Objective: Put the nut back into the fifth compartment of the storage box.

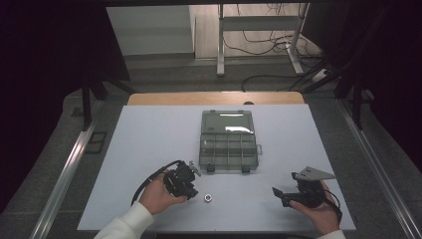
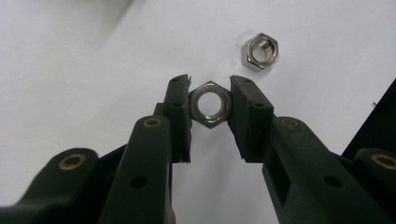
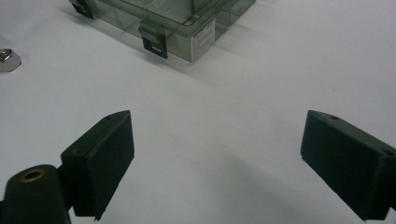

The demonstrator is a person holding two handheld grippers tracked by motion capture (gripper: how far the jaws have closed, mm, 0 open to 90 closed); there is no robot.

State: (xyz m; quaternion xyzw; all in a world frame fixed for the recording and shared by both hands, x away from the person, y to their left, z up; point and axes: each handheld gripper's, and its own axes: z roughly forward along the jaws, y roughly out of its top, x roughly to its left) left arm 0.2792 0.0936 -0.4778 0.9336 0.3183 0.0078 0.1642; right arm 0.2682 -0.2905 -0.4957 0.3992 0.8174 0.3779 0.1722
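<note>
- Your left gripper point(image 2: 210, 105) has its jaws pinched on a hex nut point(image 2: 211, 103), the pads pressing two opposite flats with the bore facing the camera
- Take the compartment box point(image 1: 229, 142) as your landmark: the held nut sits off its near-left corner, on your side of it, low over the white table point(image 1: 149, 129)
- A second nut point(image 2: 260, 50) lies loose on the table just beyond the held one, apart from it; from above it shows just right of your left gripper point(image 1: 185, 180), nearer you than the box
- Your right gripper point(image 3: 215, 163) has its jaws spread wide with nothing between them, resting off the near-right corner of the box, well apart from both nuts
- Expect the nut to be small, rigid, light and smooth: polished steel is likely to slide on the pads, and it won't give under pressure
- Keep your hold flat to flat as it is now; a grip across the corners would probably let it twist and pop out
- The box lid stands open, its compartments look clear to receive parts
</note>
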